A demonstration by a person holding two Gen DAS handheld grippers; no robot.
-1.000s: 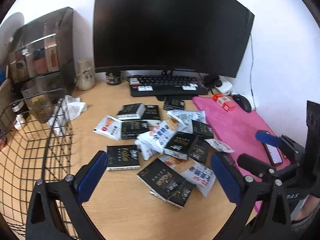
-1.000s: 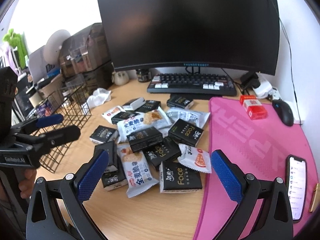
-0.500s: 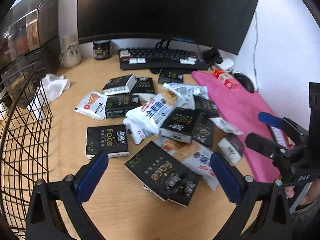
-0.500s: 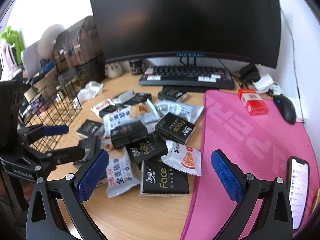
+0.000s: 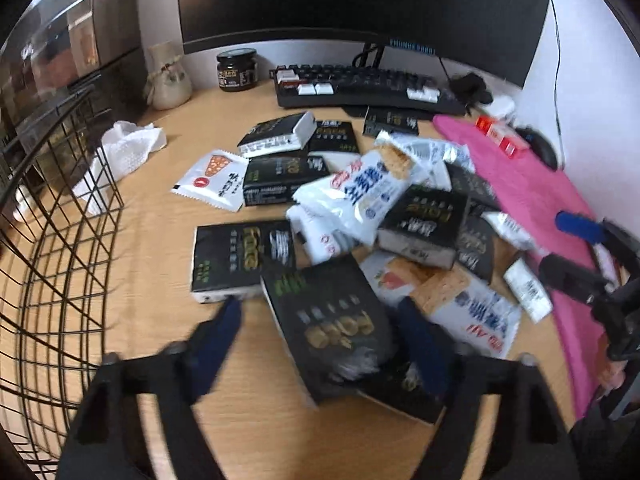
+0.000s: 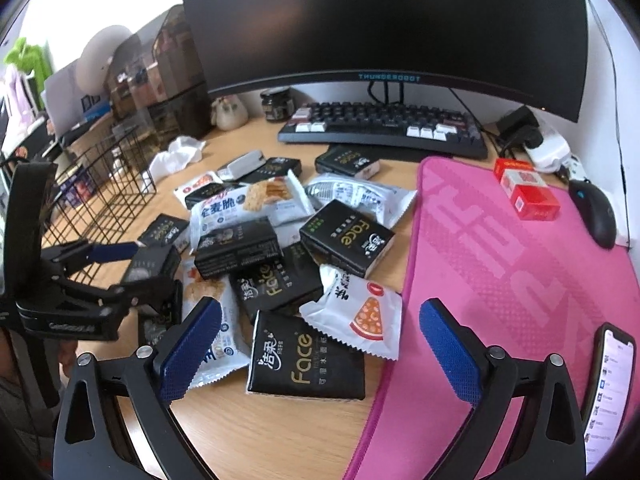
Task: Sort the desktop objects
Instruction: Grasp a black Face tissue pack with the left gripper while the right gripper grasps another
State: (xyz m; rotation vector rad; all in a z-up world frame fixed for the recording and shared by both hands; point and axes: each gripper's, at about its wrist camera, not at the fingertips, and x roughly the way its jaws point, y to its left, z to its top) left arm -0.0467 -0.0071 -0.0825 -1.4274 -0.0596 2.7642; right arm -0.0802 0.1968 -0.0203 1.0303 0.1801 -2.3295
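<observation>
Near the front of the wooden desk (image 5: 160, 240), we found our left gripper (image 5: 320, 344) straddling a black Face tissue pack (image 5: 332, 324), jaws blurred and not yet touching it. Snack packets (image 6: 280, 232) lay heaped beyond. Our right gripper (image 6: 320, 348) hung spread wide over another pack. A wire basket (image 5: 48, 264) stood left, a pink mat (image 6: 520, 280) right.

You have a loose heap of snacks and tissue packs in front of the keyboard (image 6: 384, 130): black Face tissue packs (image 6: 306, 364) lying flat or overlapping, white cracker packets (image 6: 250, 200) across them, and a white pizza-print sachet (image 6: 356, 318) at its near edge.
</observation>
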